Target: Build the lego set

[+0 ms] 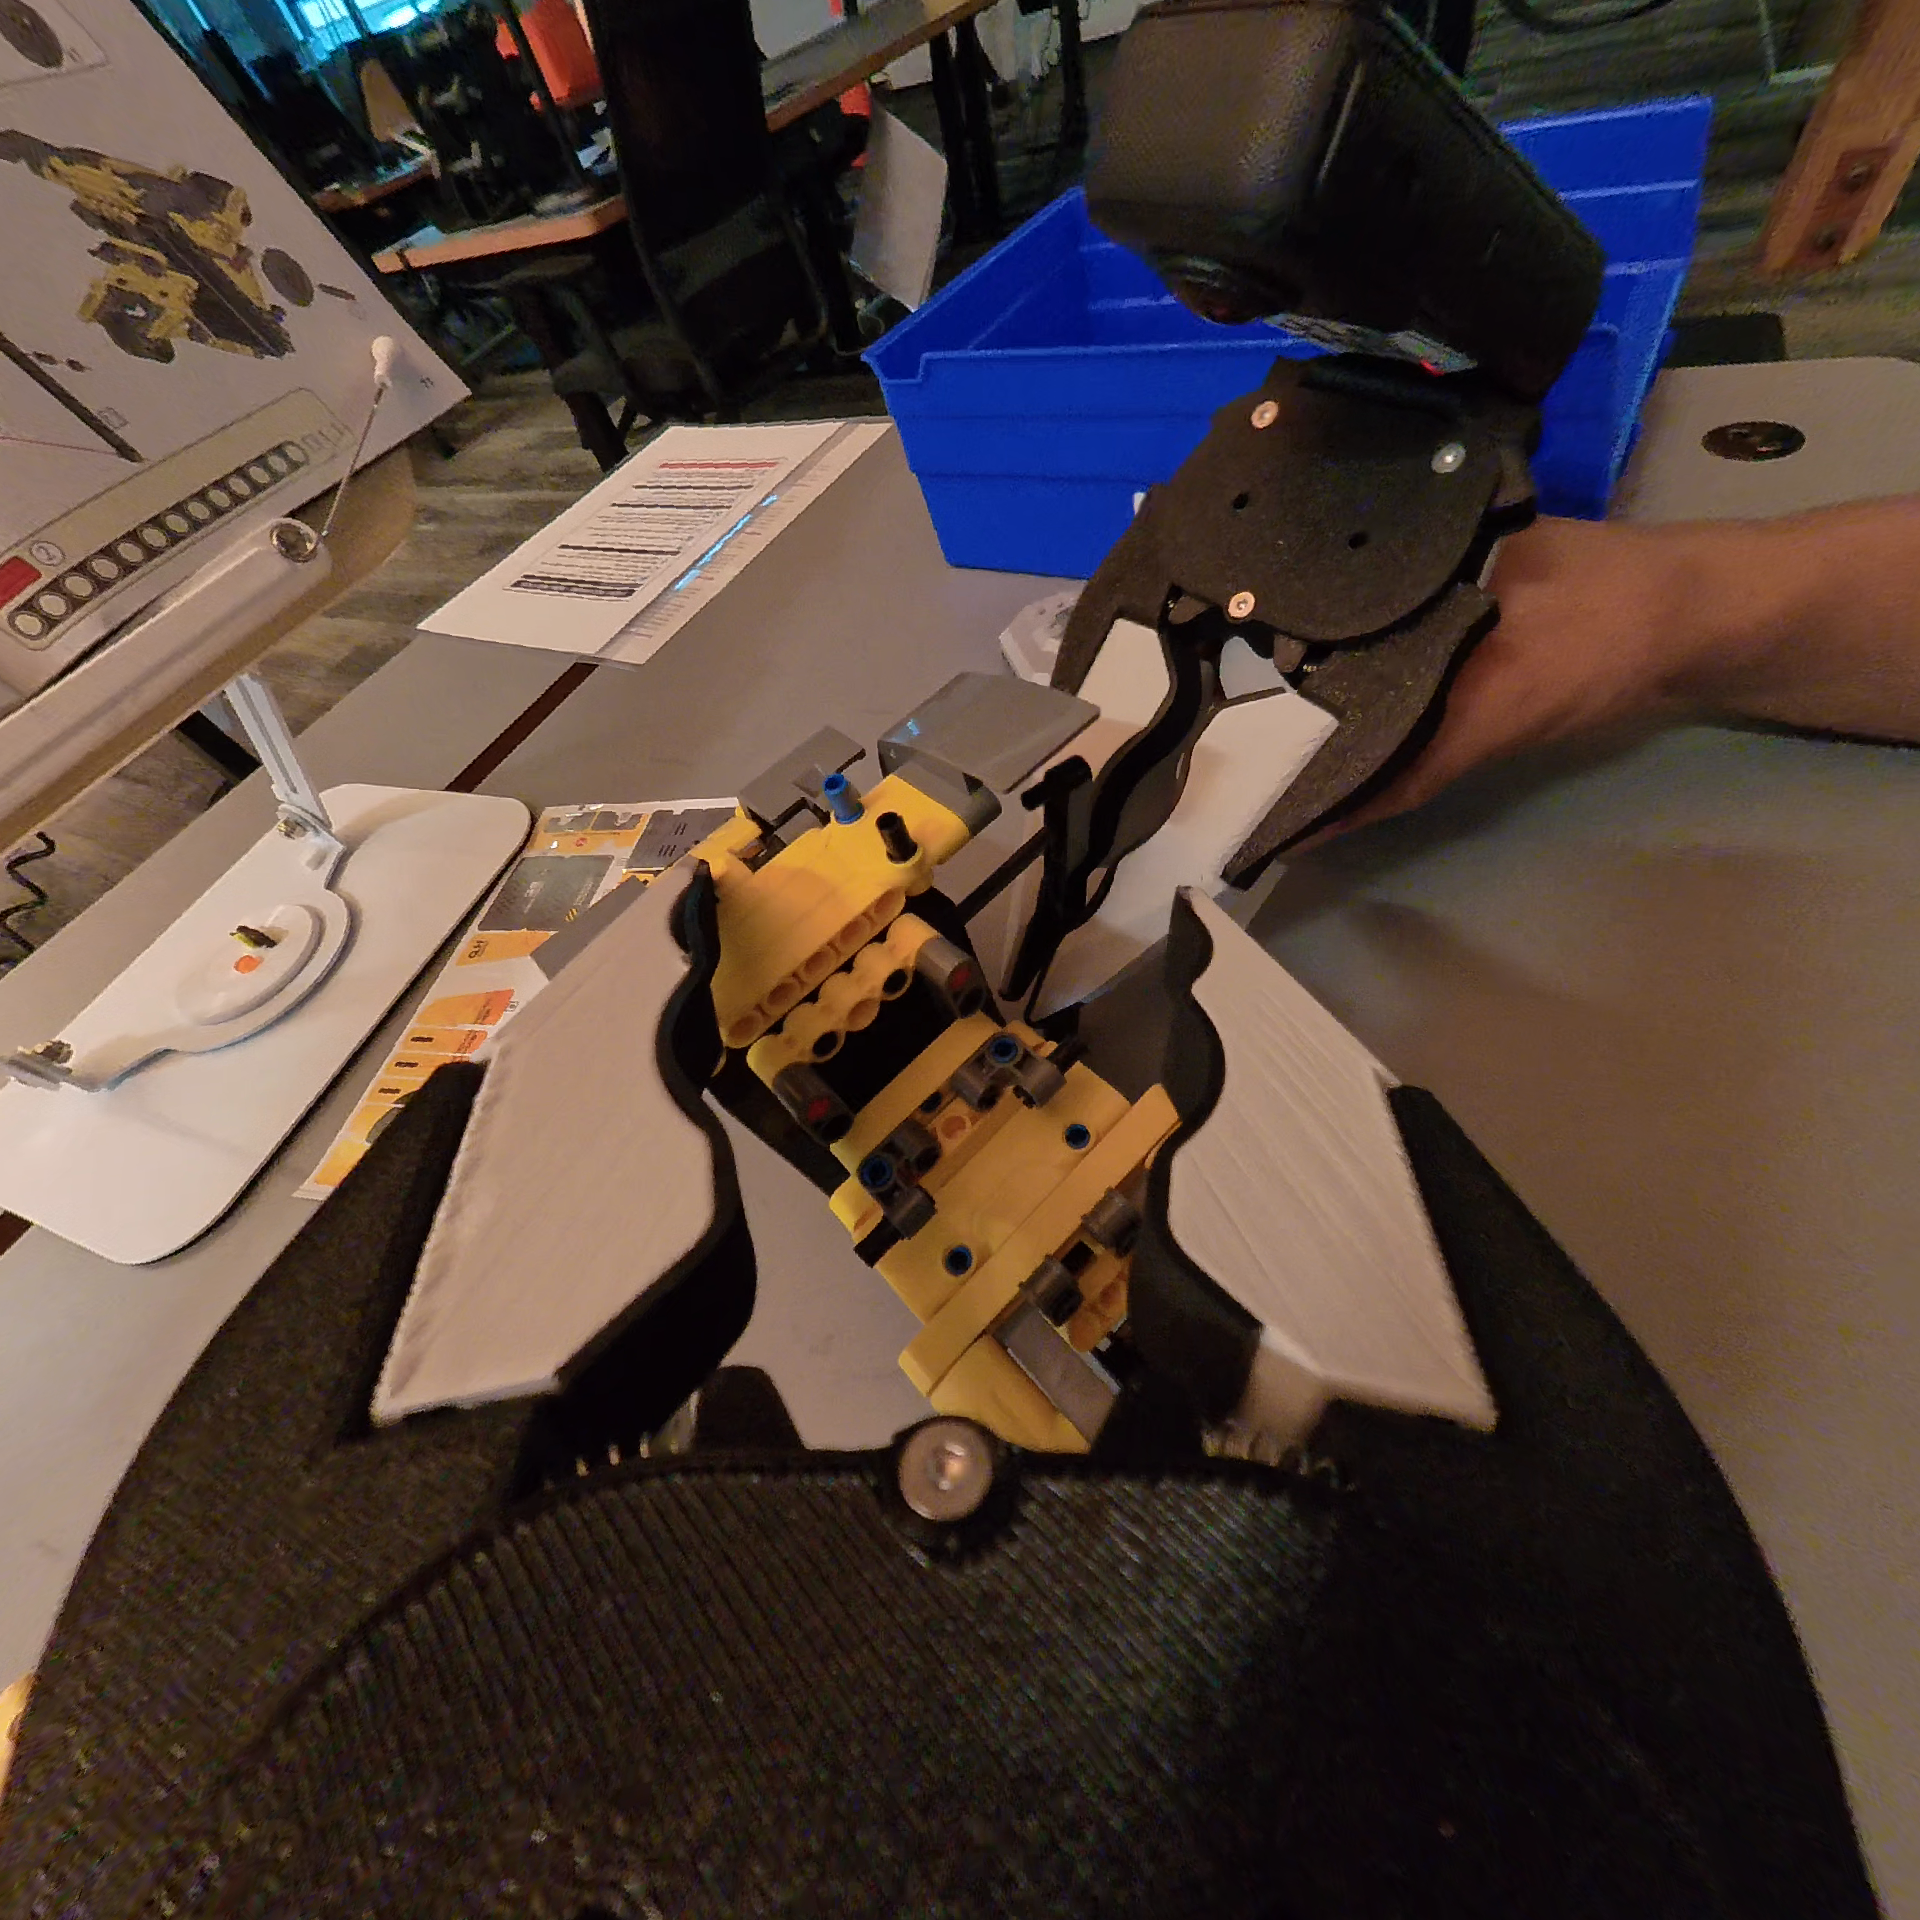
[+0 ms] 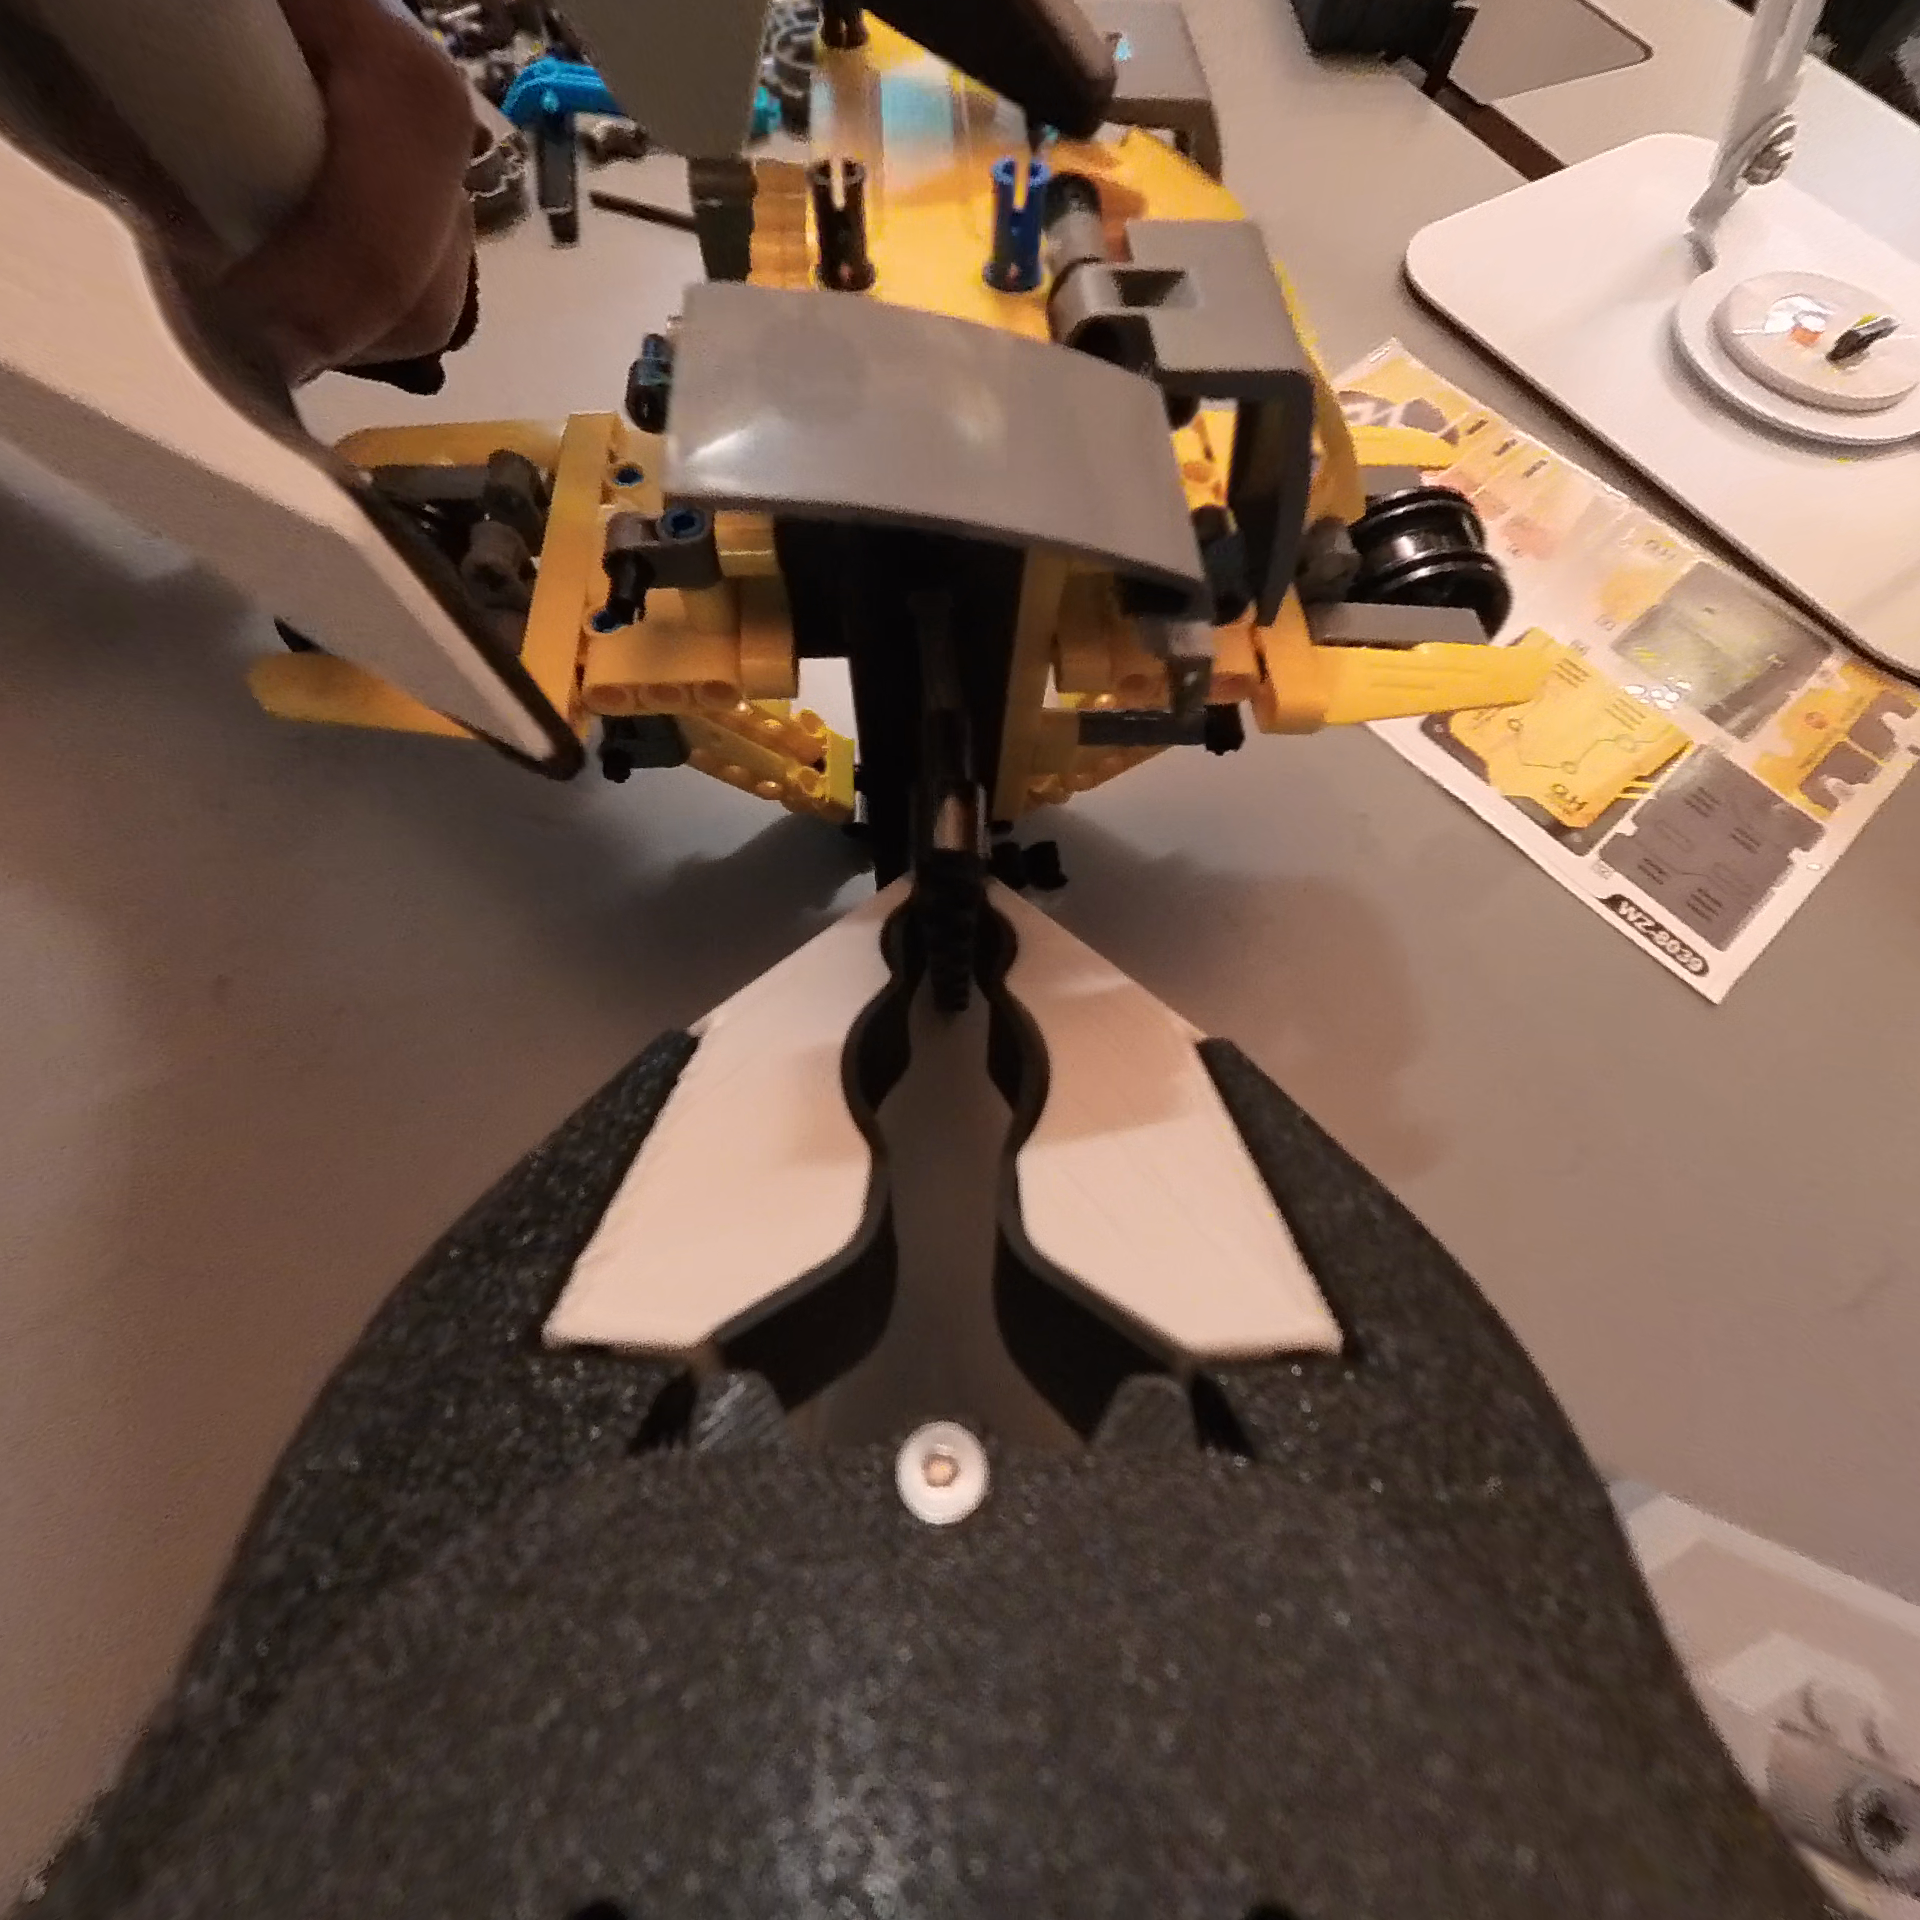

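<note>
Yellow bricks fill the space between your left gripper [image 1: 935, 1132] fingers: the jaws stand wide and press on both sides of the model [image 1: 914, 1049], so you hold its body. The model is a yellow and grey brick vehicle, not finished, with blue and black pins on top. It stays over the grey table [image 1: 1558, 1039], but I cannot tell if it touches the surface.

Your right gripper [image 2: 951, 935] is almost closed. Its tips pinch a thin black toothed rod [image 2: 951, 956] that goes into the dark middle of the model, under a curved grey panel [image 2: 914, 416]. In the left wrist view this gripper comes from the right side, with a hand [image 1: 1538, 665] behind it.

Just beside the model lies a sticker sheet [image 2: 1662, 748] with yellow and dark shapes. Near it, a white stand base [image 1: 208, 997] rests on the table, and it carries a tilted board with an instruction page [image 1: 156, 312].

Farther on the table you see a printed paper [image 1: 665, 530] and a blue bin [image 1: 1039, 416]. In the right wrist view, small loose parts [image 2: 551, 135], some of them blue, lie behind the model, partly blurred.
</note>
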{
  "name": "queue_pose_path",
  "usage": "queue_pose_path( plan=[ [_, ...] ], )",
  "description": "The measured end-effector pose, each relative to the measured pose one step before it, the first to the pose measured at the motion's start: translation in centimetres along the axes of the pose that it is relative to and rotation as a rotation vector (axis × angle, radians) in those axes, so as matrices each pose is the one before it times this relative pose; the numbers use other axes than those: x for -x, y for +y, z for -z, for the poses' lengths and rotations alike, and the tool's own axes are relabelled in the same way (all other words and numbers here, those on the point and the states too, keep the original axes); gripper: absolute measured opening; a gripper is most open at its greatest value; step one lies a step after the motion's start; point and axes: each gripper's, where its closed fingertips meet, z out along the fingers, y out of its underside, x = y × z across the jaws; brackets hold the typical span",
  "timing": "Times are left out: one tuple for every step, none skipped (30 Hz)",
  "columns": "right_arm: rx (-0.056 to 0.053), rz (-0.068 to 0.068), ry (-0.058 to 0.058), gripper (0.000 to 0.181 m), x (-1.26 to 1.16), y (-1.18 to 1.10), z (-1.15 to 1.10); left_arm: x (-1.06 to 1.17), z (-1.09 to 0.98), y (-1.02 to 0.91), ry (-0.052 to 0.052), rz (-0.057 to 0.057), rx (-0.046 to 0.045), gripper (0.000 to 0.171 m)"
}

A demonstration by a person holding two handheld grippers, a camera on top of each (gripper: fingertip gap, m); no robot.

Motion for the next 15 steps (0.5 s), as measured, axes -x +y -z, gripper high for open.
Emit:
queue_pose_path(
  plan=[
    [0.0061,0.0053,-0.0191,0.007,-0.007,0.023,0.012,-0.014,0.009,-0.019,0.0012,0.0022,-0.00328,0.080],
    [0.0125,0.0059,-0.0222,0.007,0.013,0.043,0.018,-0.002,-0.007,-0.016,0.0005,0.0025,-0.00255,0.080],
    [0.0173,0.0083,-0.0232,0.007,0.023,0.026,-0.018,-0.015,-0.002,-0.003,0.0002,0.0006,-0.00100,0.080],
    [0.0200,0.0117,-0.0216,0.007,0.042,0.013,-0.053,0.007,0.001,0.002,0.0000,-0.0011,0.00015,0.080],
    [0.0211,0.0158,-0.0178,0.007,0.023,-0.013,-0.084,-0.016,0.010,0.014,0.0007,-0.0022,0.00034,0.081],
    [0.0192,0.0185,-0.0154,0.007,0.053,-0.040,-0.101,-0.013,0.020,0.012,0.0010,-0.0028,-0.00011,0.081],
    [0.0143,0.0143,-0.0110,0.007,0.023,-0.050,-0.120,-0.011,0.029,0.017,0.0003,-0.0038,-0.00071,0.081],
    [0.0068,0.0087,-0.0068,0.007,0.005,-0.060,-0.108,0.028,0.036,0.047,-0.0031,-0.0039,0.00008,0.081],
    [-0.0018,0.0013,-0.0043,0.007,0.014,-0.060,-0.080,0.097,0.045,0.072,-0.0064,-0.0051,0.00171,0.081],
    [-0.0079,-0.0081,-0.0018,0.007,0.017,-0.036,-0.033,0.038,0.038,0.047,-0.0019,-0.0035,-0.00059,0.081],
    [-0.0084,-0.0127,0.0035,0.007,-0.003,-0.005,0.006,-0.020,0.009,-0.012,0.0012,0.0008,-0.00328,0.081],
    [-0.0097,-0.0053,0.0073,0.007,0.009,-0.008,0.016,-0.017,-0.006,-0.020,0.0015,0.0036,-0.00313,0.081],
    [-0.0122,0.0016,0.0082,0.007,0.005,-0.011,0.009,-0.037,-0.014,-0.028,0.0018,0.0016,-0.00202,0.081],
    [-0.0123,-0.0016,0.0059,0.007,0.004,0.001,0.042,-0.020,-0.021,0.002,0.0004,-0.0009,-0.00065,0.081],
    [-0.0126,-0.0076,0.0040,0.007,0.008,-0.002,0.030,-0.022,-0.008,0.003,-0.0003,-0.0018,-0.00054,0.081]
  ],
)
